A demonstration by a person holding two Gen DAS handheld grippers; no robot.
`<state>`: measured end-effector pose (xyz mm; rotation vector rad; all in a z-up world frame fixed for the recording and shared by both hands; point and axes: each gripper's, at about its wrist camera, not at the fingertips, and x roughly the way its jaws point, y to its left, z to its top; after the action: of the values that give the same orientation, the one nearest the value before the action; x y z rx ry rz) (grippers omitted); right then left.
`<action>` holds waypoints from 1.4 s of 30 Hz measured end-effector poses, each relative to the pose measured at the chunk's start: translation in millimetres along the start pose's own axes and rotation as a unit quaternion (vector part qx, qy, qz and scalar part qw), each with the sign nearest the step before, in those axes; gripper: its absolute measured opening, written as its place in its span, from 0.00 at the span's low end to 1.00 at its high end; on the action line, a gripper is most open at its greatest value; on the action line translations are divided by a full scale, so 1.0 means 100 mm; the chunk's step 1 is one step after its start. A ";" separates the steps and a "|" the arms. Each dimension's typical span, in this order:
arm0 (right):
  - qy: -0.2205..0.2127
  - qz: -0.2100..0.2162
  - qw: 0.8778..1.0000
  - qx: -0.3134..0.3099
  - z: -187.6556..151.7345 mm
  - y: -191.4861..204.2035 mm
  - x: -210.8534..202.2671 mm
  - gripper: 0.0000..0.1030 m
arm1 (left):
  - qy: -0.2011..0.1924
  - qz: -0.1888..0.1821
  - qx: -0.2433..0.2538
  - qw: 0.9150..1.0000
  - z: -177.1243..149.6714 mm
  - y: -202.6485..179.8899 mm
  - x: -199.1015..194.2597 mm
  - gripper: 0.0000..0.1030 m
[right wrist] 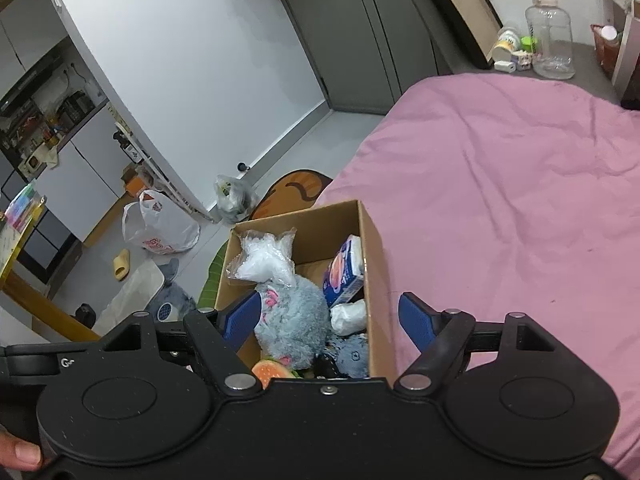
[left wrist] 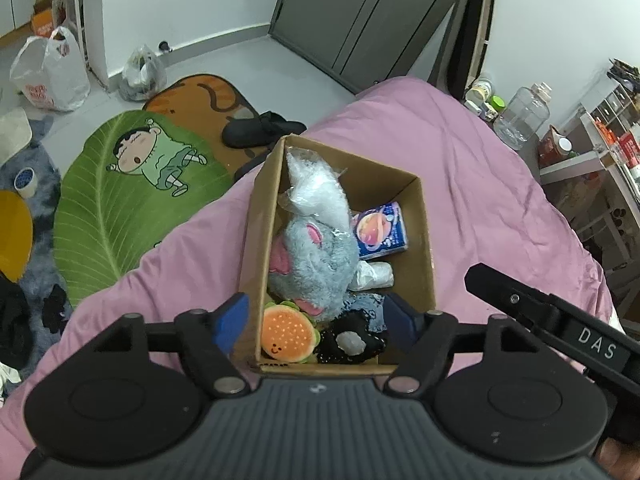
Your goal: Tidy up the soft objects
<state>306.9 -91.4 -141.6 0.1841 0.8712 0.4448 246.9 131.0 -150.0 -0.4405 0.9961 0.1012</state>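
An open cardboard box (left wrist: 424, 240) (right wrist: 374, 264) sits on the pink bedspread (left wrist: 460, 152) near the bed's edge. Inside lie a grey and pink plush toy (left wrist: 316, 264) (right wrist: 292, 320), a burger plush (left wrist: 288, 334), a black lace item (left wrist: 352, 344), a clear bag of white stuffing (left wrist: 316, 184) (right wrist: 264, 258), a blue carton (left wrist: 380, 232) (right wrist: 344, 272) and a white wad (left wrist: 374, 276) (right wrist: 350, 316). My left gripper (left wrist: 320, 320) hovers open over the box's near end, nothing between its blue pads. My right gripper (right wrist: 334, 316) also stands open above the box, straddling its right wall.
Beyond the bed, the floor holds a green leaf rug (left wrist: 120, 200), an orange mat (left wrist: 200, 96), a dark slipper (left wrist: 260, 130) and plastic bags (left wrist: 48, 72). A water jug (right wrist: 552, 36) and small jars stand by the headboard. Shelving (left wrist: 600, 168) lies right of the bed.
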 end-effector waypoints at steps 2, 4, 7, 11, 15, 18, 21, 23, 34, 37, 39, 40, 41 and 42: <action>-0.003 -0.001 1.000 -0.001 0.00 -0.01 -0.07 0.73 | -0.004 0.003 0.009 1.000 -0.02 -0.05 -0.06 0.75; -0.008 -0.005 1.000 -0.004 0.00 -0.02 -0.13 0.73 | -0.009 0.008 0.017 1.000 -0.03 -0.10 -0.14 0.80; -0.016 -0.008 1.000 -0.009 0.00 -0.03 -0.26 0.74 | -0.020 0.010 0.023 0.999 -0.06 -0.14 -0.25 0.85; -0.017 -0.004 1.000 -0.017 -0.01 -0.05 -0.42 0.76 | -0.034 0.012 0.030 0.999 -0.12 -0.22 -0.41 0.92; -0.016 0.014 1.000 -0.017 -0.02 -0.11 -0.58 0.82 | -0.044 0.010 0.037 0.998 -0.20 -0.31 -0.54 1.00; -0.029 0.011 0.999 -0.018 -0.01 -0.15 -0.75 0.90 | -0.048 0.007 0.041 0.998 -0.26 -0.38 -0.62 1.00; -0.041 0.009 0.999 -0.016 -0.02 -0.19 -0.90 0.96 | -0.054 0.002 0.048 0.997 -0.32 -0.46 -0.71 1.00; -0.048 0.012 0.999 -0.015 -0.02 -0.23 -1.01 1.00 | -0.061 0.000 0.053 0.997 -0.37 -0.51 -0.77 1.00; -0.075 0.018 0.997 -0.024 -0.07 -0.38 -1.53 1.00 | -0.096 -0.001 0.074 0.993 -0.54 -0.77 -1.13 1.00; -0.086 0.018 0.996 -0.016 -0.10 -0.42 -1.66 1.00 | -0.103 -0.006 0.073 0.992 -0.60 -0.80 -1.22 1.00; -0.093 0.033 0.995 -0.017 -0.12 -0.44 -1.77 1.00 | -0.108 -0.006 0.075 0.991 -0.64 -0.81 -1.28 1.00; -0.098 0.037 0.994 -0.020 -0.13 -0.44 -1.83 1.00 | -0.111 -0.007 0.076 0.991 -0.66 -0.82 -1.31 1.00; -0.100 0.041 0.994 -0.020 -0.14 -0.45 -1.87 1.00 | -0.114 -0.009 0.077 0.990 -0.69 -0.83 -1.34 1.00; -0.103 0.045 0.993 -0.019 -0.16 -0.45 -1.91 1.00 | -0.116 -0.010 0.078 0.990 -0.71 -0.84 -1.36 1.00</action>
<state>201.6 -217.9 -33.7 0.2303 0.6535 0.5172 140.3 42.3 -44.2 -0.2887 0.7647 0.0545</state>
